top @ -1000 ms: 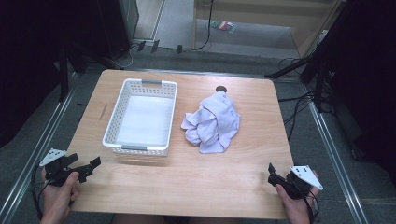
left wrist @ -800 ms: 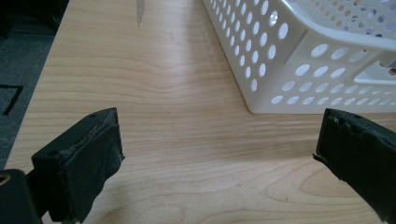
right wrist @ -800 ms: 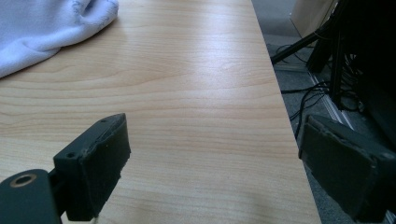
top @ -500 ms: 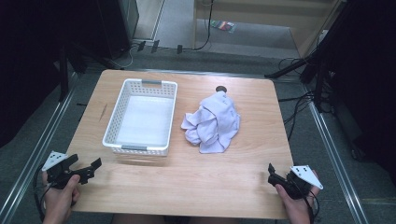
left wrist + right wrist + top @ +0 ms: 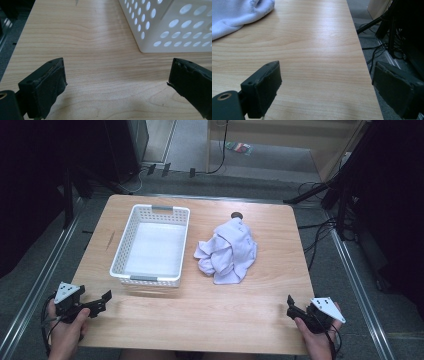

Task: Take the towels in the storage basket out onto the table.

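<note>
White cloth point(image 5: 227, 251), crumpled into a loose heap, lies on the wooden table point(image 5: 210, 315) a little right of centre, with the white perforated basket point(image 5: 152, 245) just beside it at its nine o'clock; the two look close but apart, and the basket holds nothing. Both grippers sit at the near edge, well away from either thing. Against the frames from a second ago, the cloth and basket have not shifted at all; the one visible change is the left gripper point(image 5: 102, 301), which has slid a touch toward six o'clock and now rests off the basket's near-left corner, around seven o'clock from it, jaws spread wide with bare tabletop between them in its own view point(image 5: 115, 82). The right gripper point(image 5: 291, 304) has stayed put at about five o'clock from the cloth, jaws likewise parted in its own view point(image 5: 325, 85) and straddling the table's right edge, though from above they are too small to judge. That small settling probably means the work has not really begun: the likely job of moving the cloth into the basket lies entirely ahead, and the right gripper, nearer the heap, would have to travel toward eleven o'clock to reach it.
</note>
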`<state>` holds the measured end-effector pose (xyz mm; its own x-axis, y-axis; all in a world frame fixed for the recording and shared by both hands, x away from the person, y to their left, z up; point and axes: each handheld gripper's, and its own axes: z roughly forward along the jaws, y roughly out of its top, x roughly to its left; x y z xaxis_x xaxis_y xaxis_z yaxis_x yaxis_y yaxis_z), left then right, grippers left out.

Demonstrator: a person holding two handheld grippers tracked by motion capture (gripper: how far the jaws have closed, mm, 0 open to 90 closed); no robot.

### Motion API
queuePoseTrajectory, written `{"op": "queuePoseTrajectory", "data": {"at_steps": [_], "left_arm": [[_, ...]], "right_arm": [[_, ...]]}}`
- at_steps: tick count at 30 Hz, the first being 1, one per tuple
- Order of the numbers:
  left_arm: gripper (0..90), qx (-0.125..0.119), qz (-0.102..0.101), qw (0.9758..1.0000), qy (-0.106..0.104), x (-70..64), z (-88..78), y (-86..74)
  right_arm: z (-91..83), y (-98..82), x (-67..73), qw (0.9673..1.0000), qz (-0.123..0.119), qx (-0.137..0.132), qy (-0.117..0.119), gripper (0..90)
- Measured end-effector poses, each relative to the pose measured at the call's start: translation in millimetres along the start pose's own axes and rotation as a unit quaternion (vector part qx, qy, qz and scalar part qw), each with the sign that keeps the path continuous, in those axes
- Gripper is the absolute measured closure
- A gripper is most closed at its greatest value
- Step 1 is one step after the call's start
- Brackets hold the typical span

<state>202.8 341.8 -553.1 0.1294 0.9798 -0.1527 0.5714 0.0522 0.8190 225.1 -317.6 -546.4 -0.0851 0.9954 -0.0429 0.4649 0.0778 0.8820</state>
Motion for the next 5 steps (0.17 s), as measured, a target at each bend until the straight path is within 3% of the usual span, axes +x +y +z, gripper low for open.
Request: {"op": "queuePoseTrajectory", "data": {"at_steps": [5], "left_arm": [[1.3,0.003,0.000,1.0000,-0.001,0.0,0.4,0.2]], "right_arm": [[-0.2,-0.1,0.1,1.0000,0.000,0.000,0.000,8.9]]}}
